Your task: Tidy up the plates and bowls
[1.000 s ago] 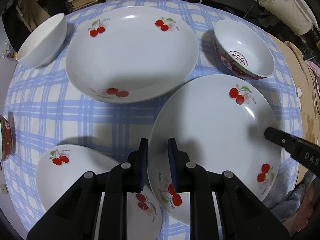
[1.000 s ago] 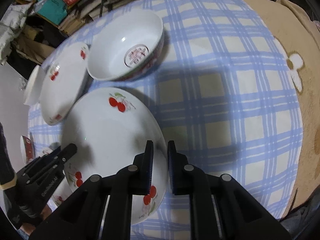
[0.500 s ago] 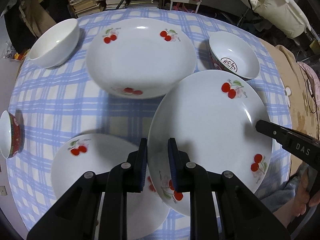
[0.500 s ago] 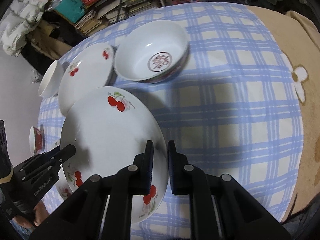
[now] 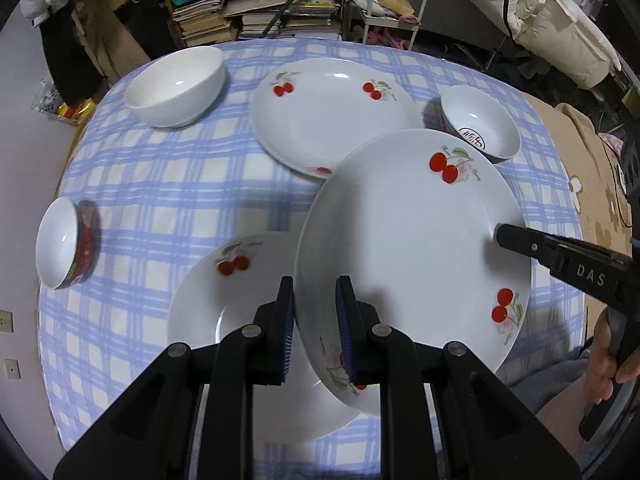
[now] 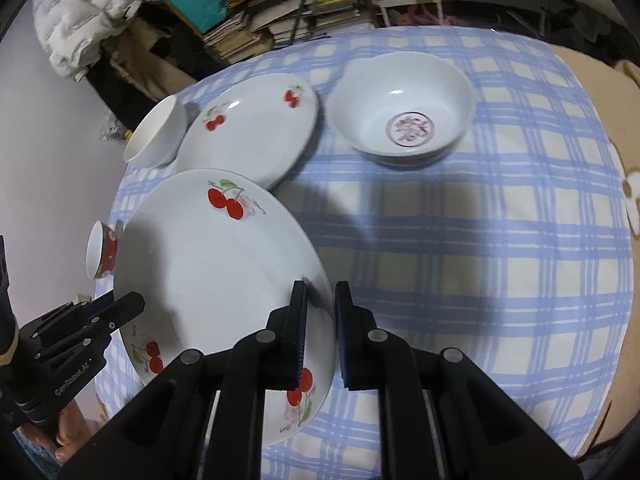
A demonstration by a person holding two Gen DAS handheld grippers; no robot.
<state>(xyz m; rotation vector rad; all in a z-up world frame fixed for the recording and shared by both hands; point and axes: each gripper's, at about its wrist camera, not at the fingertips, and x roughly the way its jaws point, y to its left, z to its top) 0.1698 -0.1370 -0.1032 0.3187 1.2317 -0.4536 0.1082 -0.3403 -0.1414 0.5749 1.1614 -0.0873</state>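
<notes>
Left wrist view: the left gripper (image 5: pixel 315 320) pinches the near-left rim of the lifted cherry plate (image 5: pixel 404 240) between its blue pads. The right gripper (image 5: pixel 520 240) pinches the opposite rim of the same plate. The plate is held tilted above the checked tablecloth (image 5: pixel 160 184), and its near-left part overlaps a second cherry plate (image 5: pixel 240 304) lying at the near edge of the table.

Compared with the frame one second earlier, the camera sits higher and further back. More of the table is visible, and the lifted plate now covers the near rim of the far cherry plate (image 5: pixel 332 116).

A plain white bowl (image 5: pixel 176 86) stands at the far left. A red-sided bowl (image 5: pixel 66 248) stands at the left edge. A bowl with a red emblem (image 5: pixel 480 126) stands at the far right, partly behind the lifted plate.

Right wrist view: the right gripper (image 6: pixel 321 336) is clamped on the plate rim (image 6: pixel 320 276), and the left gripper (image 6: pixel 124 308) grips the opposite side. The emblem bowl (image 6: pixel 404 120) now appears smaller and further away than before. Stacked books (image 6: pixel 248 32) lie beyond the table.
</notes>
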